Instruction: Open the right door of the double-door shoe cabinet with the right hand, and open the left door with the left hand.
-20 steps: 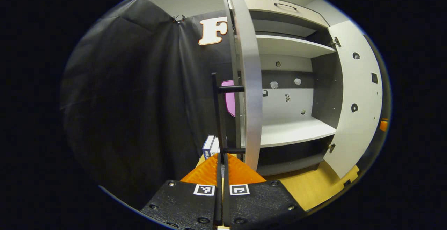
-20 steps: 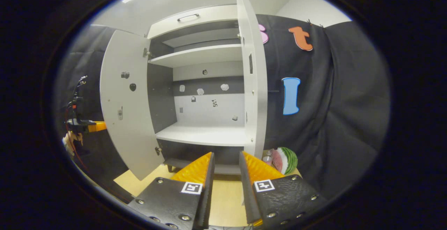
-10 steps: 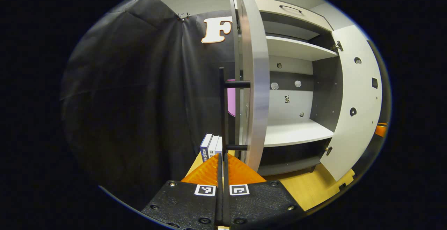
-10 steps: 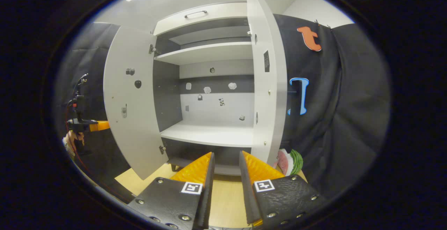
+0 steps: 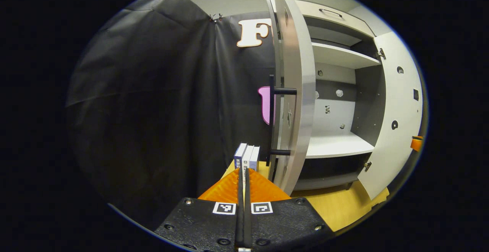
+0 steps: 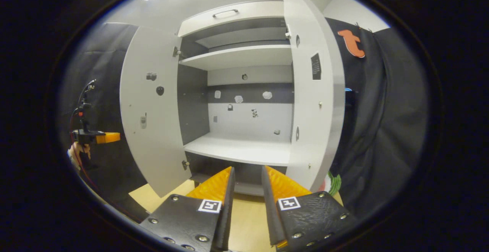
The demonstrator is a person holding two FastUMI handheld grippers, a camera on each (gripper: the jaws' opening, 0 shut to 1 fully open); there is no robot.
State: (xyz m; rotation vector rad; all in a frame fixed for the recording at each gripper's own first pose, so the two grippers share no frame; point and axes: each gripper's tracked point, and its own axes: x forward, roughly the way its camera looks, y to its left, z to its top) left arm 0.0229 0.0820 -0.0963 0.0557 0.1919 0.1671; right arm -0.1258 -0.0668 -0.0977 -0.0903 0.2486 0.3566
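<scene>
The white shoe cabinet (image 6: 244,148) stands with both doors swung out and its shelves bare. In the left gripper view, the left door (image 5: 298,91) shows edge-on, with its black bar handle (image 5: 272,118) on the outer face. My left gripper (image 5: 241,172) is shut with nothing in it, below and left of that handle and apart from it. The right door (image 5: 397,103) hangs open at the far side. In the right gripper view, my right gripper (image 6: 246,177) is open in front of the lower shelf. The right door (image 6: 317,91) is just right of it and the left door (image 6: 153,110) farther left.
Several upright books (image 5: 246,156) stand on the wooden floor (image 5: 344,206) beside the left door. A watermelon toy (image 6: 333,183) peeks out behind the right door. The left gripper (image 6: 103,137) and the hand (image 6: 76,154) holding it show beyond the left door.
The left door's handle, earlier in line with my left fingers, now sits farther off and to the right. In the right gripper view, the right door has shifted right and shows more inner face.
</scene>
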